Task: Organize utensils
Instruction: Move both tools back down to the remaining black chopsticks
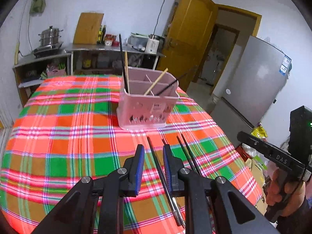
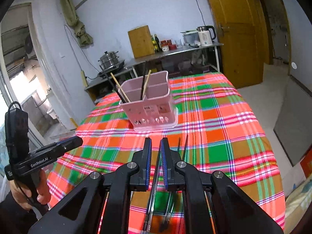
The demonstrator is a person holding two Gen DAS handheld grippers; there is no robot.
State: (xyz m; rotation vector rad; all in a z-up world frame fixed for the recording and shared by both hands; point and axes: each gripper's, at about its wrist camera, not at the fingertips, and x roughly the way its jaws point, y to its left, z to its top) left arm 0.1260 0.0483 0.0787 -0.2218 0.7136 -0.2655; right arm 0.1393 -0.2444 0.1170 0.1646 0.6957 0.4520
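Here the desk (image 1: 58,136) wears a plaid cloth of orange, green and pink, and the pink utensil holder (image 1: 147,105) stands near its far middle. Inside that holder, black and pale chopsticks (image 1: 124,66) lean in the compartments. Nearer than the holder, loose black chopsticks (image 1: 156,161) lie on the cloth. The left hand-held gripper (image 1: 154,154) hangs over them with its jaws a little apart, one chopstick running between the pads, neither pad pressing on it. The right hand-held gripper (image 2: 155,148) has its jaws nearly together; a dark stick shows in the gap, but whether it is gripped I cannot tell. Behind the holder run a steel counter (image 1: 109,47) with a steamer pot (image 1: 50,36), a yellow door (image 1: 187,31), and a grey fridge (image 1: 259,78).
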